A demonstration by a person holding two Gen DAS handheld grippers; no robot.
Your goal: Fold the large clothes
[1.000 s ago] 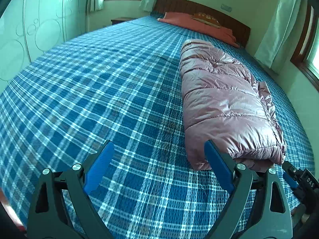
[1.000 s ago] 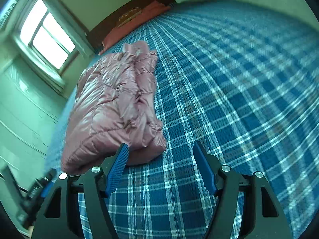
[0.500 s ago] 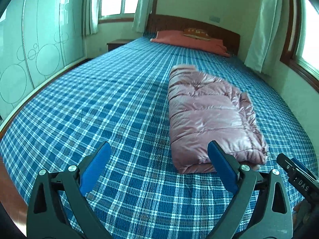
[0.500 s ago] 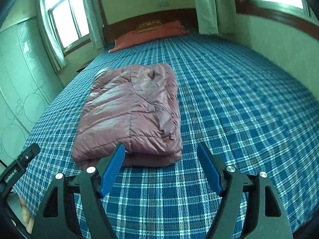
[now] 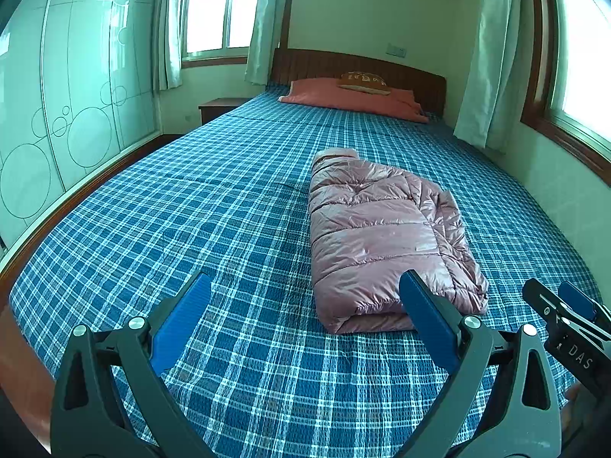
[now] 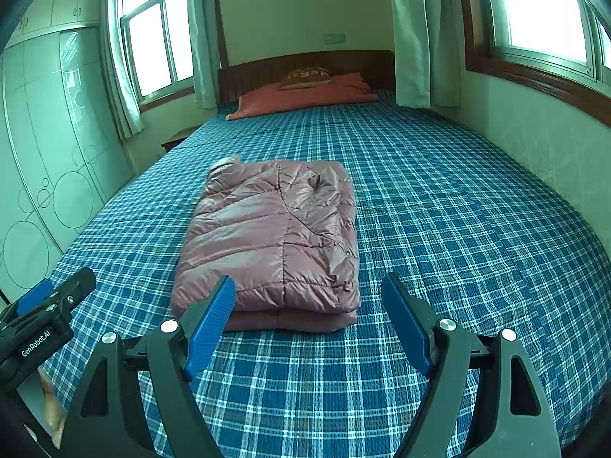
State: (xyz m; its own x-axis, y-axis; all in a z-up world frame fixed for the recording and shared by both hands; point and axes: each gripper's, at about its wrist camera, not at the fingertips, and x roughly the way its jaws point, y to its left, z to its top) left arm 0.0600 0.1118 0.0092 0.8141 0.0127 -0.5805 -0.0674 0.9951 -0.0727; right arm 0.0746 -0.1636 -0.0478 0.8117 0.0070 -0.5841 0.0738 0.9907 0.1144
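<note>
A pink quilted puffer jacket lies folded into a thick rectangle on the blue plaid bed. It shows in the right wrist view too, as the jacket with its folded edge towards me. My left gripper hovers above the bed, short of the jacket's near edge, jaws wide open and empty. My right gripper hangs above the jacket's near edge. Its jaws are opening, and nothing is pinched between them. Each gripper's tip shows at the edge of the other's view.
An orange pillow and a dark wooden headboard sit at the far end. A glass-fronted wardrobe runs along the left, and a wall with windows along the right. A nightstand stands at the far left corner.
Both grippers have risen and drawn back from the jacket, so more of the room shows. The right view has rolled level. Both pairs of jaws stand wider.
</note>
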